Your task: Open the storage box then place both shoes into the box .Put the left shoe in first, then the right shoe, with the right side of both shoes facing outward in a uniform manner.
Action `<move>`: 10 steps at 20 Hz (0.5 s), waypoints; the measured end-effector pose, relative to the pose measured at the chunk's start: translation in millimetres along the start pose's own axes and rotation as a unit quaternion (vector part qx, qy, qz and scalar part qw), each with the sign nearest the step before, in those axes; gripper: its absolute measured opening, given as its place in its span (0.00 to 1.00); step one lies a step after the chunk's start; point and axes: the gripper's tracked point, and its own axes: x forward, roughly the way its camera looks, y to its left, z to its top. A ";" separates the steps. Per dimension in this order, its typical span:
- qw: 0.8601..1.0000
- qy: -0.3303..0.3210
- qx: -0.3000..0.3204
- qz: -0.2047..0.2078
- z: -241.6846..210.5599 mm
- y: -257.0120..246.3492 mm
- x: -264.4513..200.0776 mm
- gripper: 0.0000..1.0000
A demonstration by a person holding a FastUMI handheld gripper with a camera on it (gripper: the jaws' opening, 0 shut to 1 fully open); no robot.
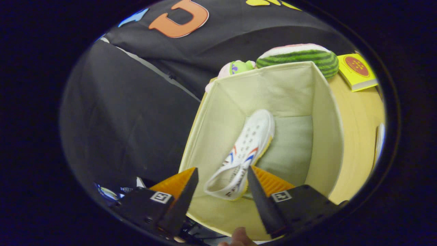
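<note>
A cream fabric storage box [324,112] stands open on the wooden table. Inside it lies a white shoe [251,140] with red and blue side marks and a yellowish sole edge. Its toe points to the far wall and it lies close to the box's left wall. My gripper [222,168] hovers over the near rim of the box, open. The shoe's heel opening sits below and between the fingertips, with a small gap on each side.
Behind the box lie a watermelon plush [300,54] and a green and pink soft toy [237,67]. A yellow book [356,70] lies on the table [358,136] to the right. A white object [380,140] peeks in beyond. A person's fingertip [240,236] shows beneath the fingers.
</note>
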 end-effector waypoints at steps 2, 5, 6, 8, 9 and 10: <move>0.999 -0.008 -0.029 -0.025 3.2 -7.5 -18.9 1.00; 0.996 -0.024 -0.067 -0.054 7.3 -17.6 -53.3 1.00; 0.995 -0.032 -0.071 -0.056 9.8 -20.0 -66.1 1.00; 0.994 -0.040 -0.077 -0.062 9.5 -30.9 -91.2 1.00; 0.994 -0.045 -0.075 -0.065 8.9 -39.4 -103.6 1.00; 0.994 -0.045 -0.074 -0.068 6.1 -48.1 -116.1 1.00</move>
